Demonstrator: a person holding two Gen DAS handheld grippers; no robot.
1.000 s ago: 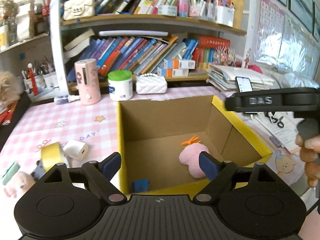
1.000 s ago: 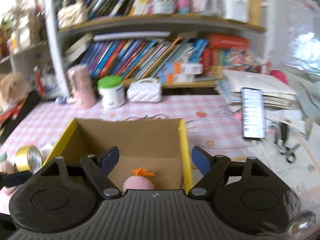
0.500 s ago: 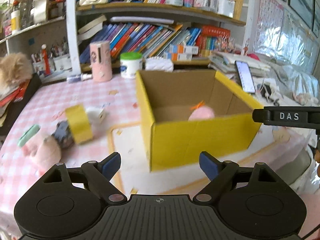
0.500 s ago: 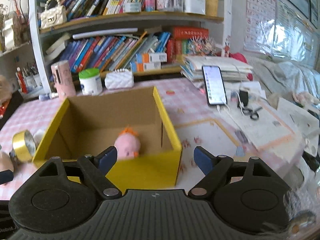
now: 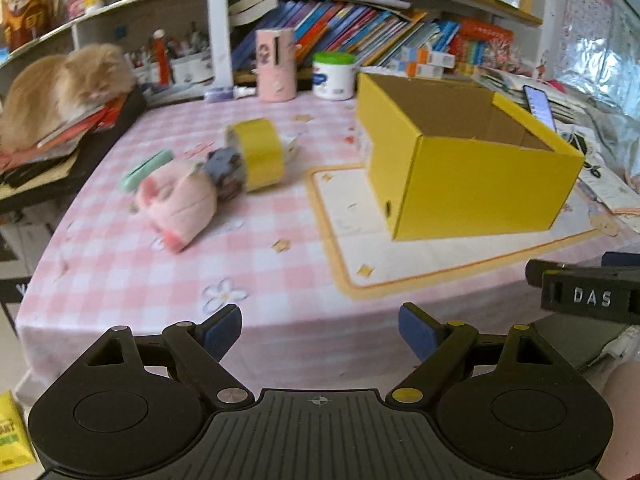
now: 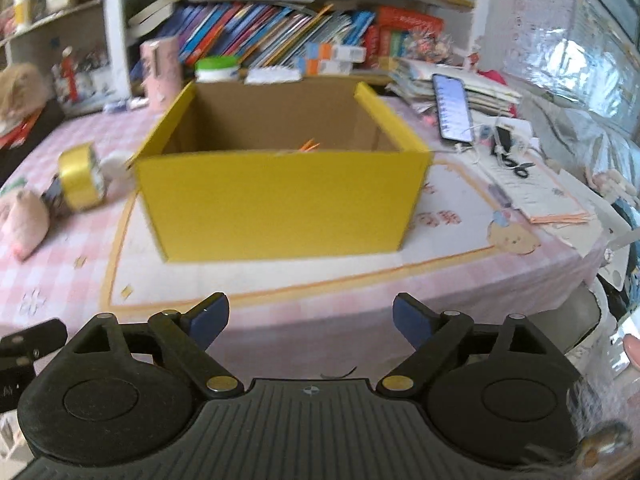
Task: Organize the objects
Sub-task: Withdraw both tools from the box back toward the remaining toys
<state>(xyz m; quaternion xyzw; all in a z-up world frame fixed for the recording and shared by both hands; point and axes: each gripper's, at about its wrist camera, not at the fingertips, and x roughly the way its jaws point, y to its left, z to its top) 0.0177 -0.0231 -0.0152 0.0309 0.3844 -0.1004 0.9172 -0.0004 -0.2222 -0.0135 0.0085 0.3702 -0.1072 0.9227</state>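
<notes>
Boxy yellow cardboard box point(image 6: 280, 208), fuzzy pink plush point(image 5: 178, 204)

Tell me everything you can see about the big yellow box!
The box looks like cardboard: yellow outside, plain brown inside. It is open on top, with no lid showing, and stands upright on a cream mat with an orange border, over the pink checked tablecloth. Something orange pokes up just above its front wall. Neither gripper touches it.

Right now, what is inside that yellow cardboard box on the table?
Over the near wall of the yellow box, only a small orange tuft pokes up in the right wrist view. Whatever it belongs to, and the box floor, are hidden by that wall; the left wrist view shows only bare brown inner walls.
</notes>
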